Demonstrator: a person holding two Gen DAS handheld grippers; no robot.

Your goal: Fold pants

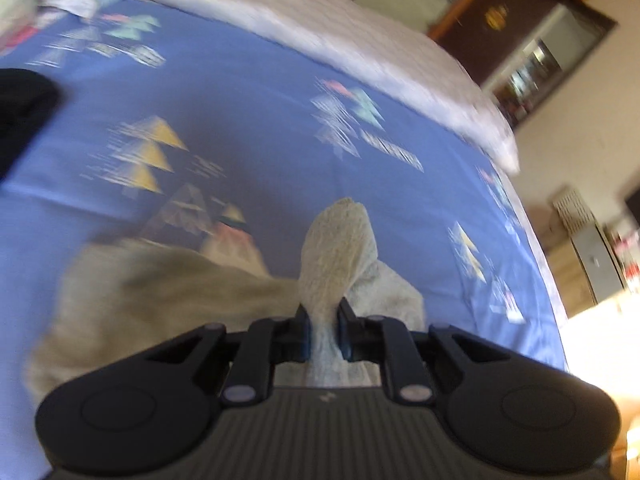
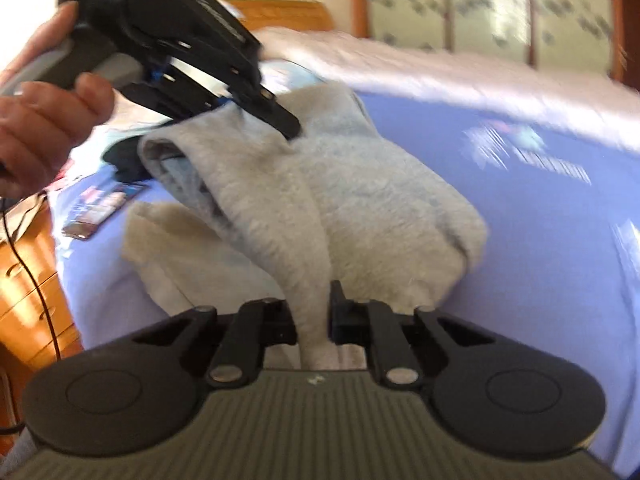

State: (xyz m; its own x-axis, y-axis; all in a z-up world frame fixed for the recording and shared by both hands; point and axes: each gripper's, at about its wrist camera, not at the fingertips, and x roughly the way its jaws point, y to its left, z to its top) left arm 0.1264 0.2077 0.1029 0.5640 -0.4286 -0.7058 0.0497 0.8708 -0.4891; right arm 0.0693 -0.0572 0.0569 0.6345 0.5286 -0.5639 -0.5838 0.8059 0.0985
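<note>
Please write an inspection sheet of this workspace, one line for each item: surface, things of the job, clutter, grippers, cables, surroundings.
Surface: bed with a blue patterned sheet; white quilt along its far side.
Job's things: fluffy beige pants, partly lifted and bunched, the rest lying on the sheet.
Clutter: dark garment at the sheet's left edge; small flat packet on the sheet.
Grippers: left gripper shut on a fold of the pants; right gripper shut on another fold.
Cables: thin black cable hanging at the left, in front of the drawers.
Surroundings: wooden drawers, wooden headboard, patterned wardrobe doors.
</note>
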